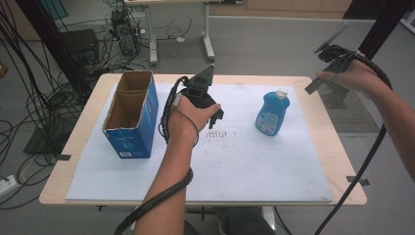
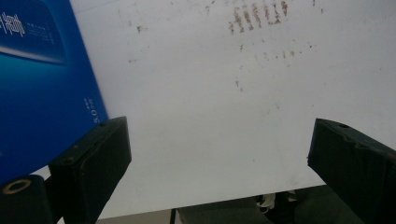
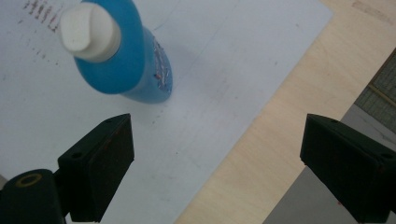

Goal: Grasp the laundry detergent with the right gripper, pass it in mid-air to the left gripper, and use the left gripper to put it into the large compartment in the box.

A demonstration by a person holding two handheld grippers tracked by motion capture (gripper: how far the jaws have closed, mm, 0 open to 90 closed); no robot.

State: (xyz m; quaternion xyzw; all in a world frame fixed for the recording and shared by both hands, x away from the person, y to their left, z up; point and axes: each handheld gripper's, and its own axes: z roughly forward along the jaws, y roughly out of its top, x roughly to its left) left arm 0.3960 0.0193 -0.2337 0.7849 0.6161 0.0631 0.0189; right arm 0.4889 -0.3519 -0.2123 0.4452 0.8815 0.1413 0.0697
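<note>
A blue bottle [image 1: 272, 113] with a white cap stands upright on the white mat [image 1: 244, 161], right of centre. In the right gripper view the blue bottle [image 3: 121, 51] is ahead and left of the jaws. My right gripper [image 1: 318, 83] hovers open above the table's far right corner, right of the bottle; the right gripper [image 3: 217, 135] has nothing between its jaws. An open-topped blue cardboard box [image 1: 129, 115] stands at the left. My left gripper [image 1: 214, 117] hangs open over the mat just right of the box. The left gripper [image 2: 219, 140] holds nothing, with the box [image 2: 42, 79] beside its left jaw.
Brown smudge marks [image 1: 222, 134] dot the mat's middle. The mat lies on a wooden table [image 1: 342, 161] with a bare strip along its right edge. Cables [image 1: 29, 107] and a black post stand on the floor to the left, with desk legs [image 1: 208, 44] behind.
</note>
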